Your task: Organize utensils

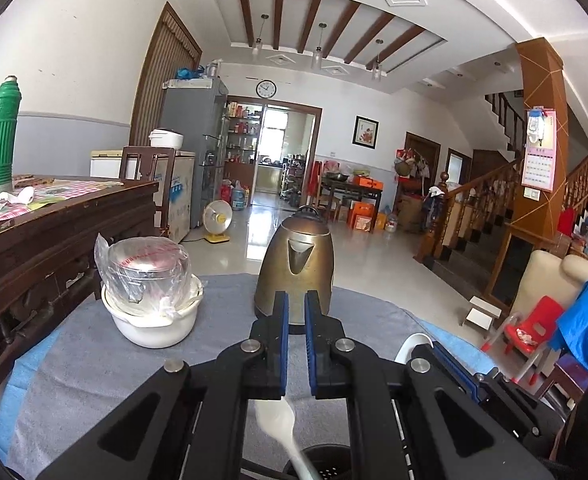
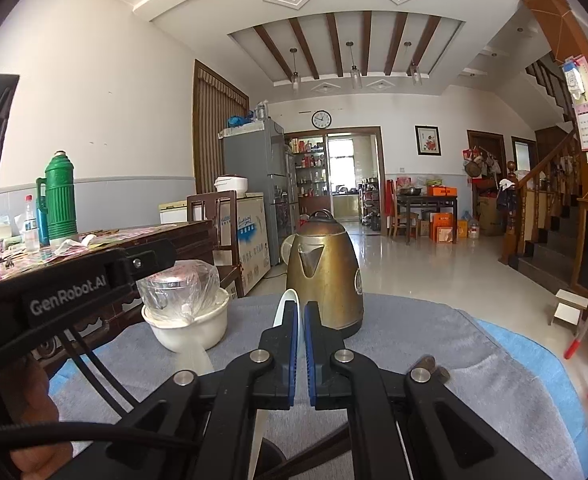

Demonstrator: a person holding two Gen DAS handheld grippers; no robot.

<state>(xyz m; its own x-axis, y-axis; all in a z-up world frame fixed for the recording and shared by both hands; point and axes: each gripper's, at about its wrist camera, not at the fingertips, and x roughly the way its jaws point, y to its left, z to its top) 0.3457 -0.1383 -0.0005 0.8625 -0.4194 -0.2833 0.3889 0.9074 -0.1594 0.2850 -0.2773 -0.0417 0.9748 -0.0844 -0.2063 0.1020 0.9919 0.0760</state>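
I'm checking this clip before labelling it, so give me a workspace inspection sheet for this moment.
Surface: grey cloth over a blue one.
Job's things: white spoon in the right tool; another white spoon under the left tool, above a dark holder.
Clutter: brass kettle; white bowl holding a bagged metal cup.
Grippers: right shut on the spoon; left narrowly parted, grip unclear.
Cables: black cables beside the left tool.
Surroundings: wooden table, green thermos, staircase.
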